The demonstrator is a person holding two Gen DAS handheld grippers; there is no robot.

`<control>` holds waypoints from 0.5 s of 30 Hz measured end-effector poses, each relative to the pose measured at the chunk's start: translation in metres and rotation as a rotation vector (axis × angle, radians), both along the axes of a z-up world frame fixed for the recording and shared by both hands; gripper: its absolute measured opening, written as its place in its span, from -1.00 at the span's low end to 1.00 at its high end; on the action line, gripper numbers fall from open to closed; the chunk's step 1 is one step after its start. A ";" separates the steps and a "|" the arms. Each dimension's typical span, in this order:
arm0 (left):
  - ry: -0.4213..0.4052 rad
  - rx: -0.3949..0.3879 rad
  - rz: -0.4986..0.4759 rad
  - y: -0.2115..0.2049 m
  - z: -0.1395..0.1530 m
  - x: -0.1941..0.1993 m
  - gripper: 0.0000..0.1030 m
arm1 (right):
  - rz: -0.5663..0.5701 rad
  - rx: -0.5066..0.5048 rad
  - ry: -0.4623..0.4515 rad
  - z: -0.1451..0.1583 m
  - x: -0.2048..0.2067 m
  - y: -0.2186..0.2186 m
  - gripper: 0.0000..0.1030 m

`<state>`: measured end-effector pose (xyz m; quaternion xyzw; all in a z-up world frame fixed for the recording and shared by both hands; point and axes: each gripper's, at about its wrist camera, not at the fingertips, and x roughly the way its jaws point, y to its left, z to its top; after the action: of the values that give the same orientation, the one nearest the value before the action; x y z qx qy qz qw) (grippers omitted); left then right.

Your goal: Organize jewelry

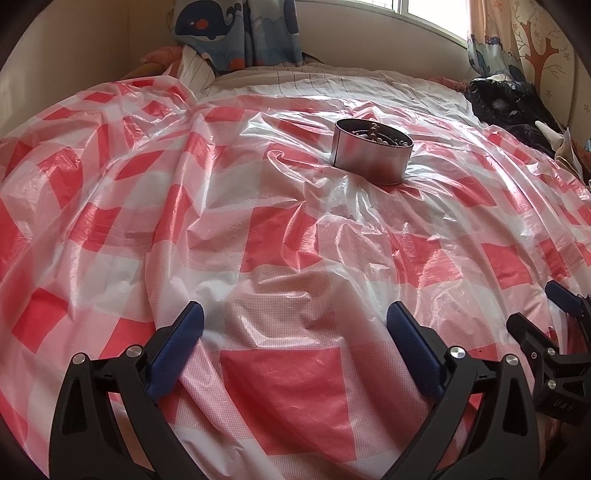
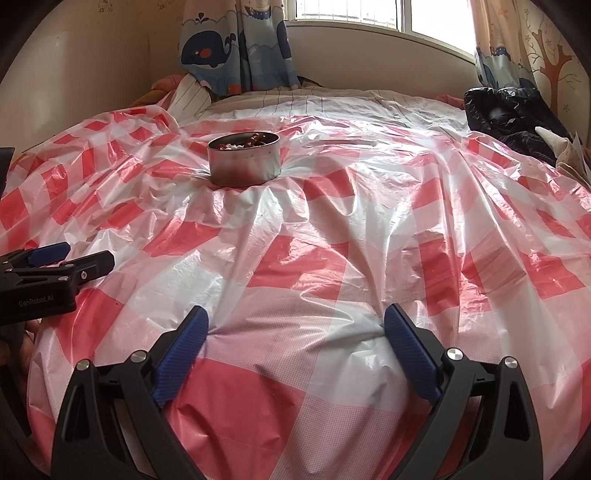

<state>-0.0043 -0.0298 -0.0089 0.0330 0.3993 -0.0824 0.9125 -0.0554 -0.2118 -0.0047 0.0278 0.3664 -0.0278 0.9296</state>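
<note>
A round metal tin (image 1: 371, 157) (image 2: 243, 164) stands upright on the red-and-white checked plastic sheet (image 1: 280, 236) (image 2: 332, 229) that covers the bed. Beads and other jewelry (image 1: 373, 134) (image 2: 243, 142) lie inside it. My left gripper (image 1: 295, 310) is open over the near part of the sheet, with nothing between its blue pads. My right gripper (image 2: 295, 312) is open too, its fingertips resting against the crinkled plastic. Each gripper shows at the edge of the other's view: the right gripper (image 1: 535, 304) and the left gripper (image 2: 86, 254). The tin is well ahead of both.
A pile of dark clothing (image 1: 509, 103) (image 2: 509, 110) lies at the far right of the bed. Whale-print curtains (image 1: 236, 33) (image 2: 236, 48) and a window (image 2: 369, 18) are behind. Striped bedding (image 1: 295, 79) shows beyond the sheet's far edge.
</note>
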 end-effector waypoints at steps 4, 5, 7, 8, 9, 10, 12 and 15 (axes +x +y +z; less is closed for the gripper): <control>-0.002 0.004 -0.001 -0.001 -0.001 0.000 0.85 | 0.000 -0.001 -0.001 0.000 0.000 0.000 0.79; -0.001 0.004 -0.003 -0.002 -0.002 0.000 0.85 | 0.000 -0.001 -0.001 0.000 0.000 -0.001 0.79; 0.004 0.001 -0.010 -0.002 -0.002 0.003 0.85 | -0.003 -0.003 -0.002 0.000 0.000 -0.001 0.79; 0.006 -0.001 -0.009 -0.002 -0.002 0.004 0.85 | -0.003 -0.004 -0.002 0.000 0.000 -0.001 0.79; 0.006 -0.001 -0.007 -0.002 -0.003 0.005 0.85 | -0.002 -0.003 -0.002 0.000 0.000 -0.001 0.79; 0.006 0.002 -0.006 -0.003 -0.003 0.006 0.85 | -0.002 -0.003 -0.002 0.000 0.000 -0.001 0.80; 0.006 0.010 -0.007 -0.005 -0.003 0.005 0.85 | -0.002 -0.003 -0.002 0.000 0.000 -0.001 0.80; 0.009 0.010 -0.006 -0.005 -0.003 0.005 0.85 | -0.002 -0.003 -0.002 0.000 0.000 -0.001 0.80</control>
<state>0.0008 -0.0348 -0.0121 0.0383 0.4035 -0.0833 0.9104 -0.0558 -0.2129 -0.0046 0.0266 0.3653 -0.0291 0.9300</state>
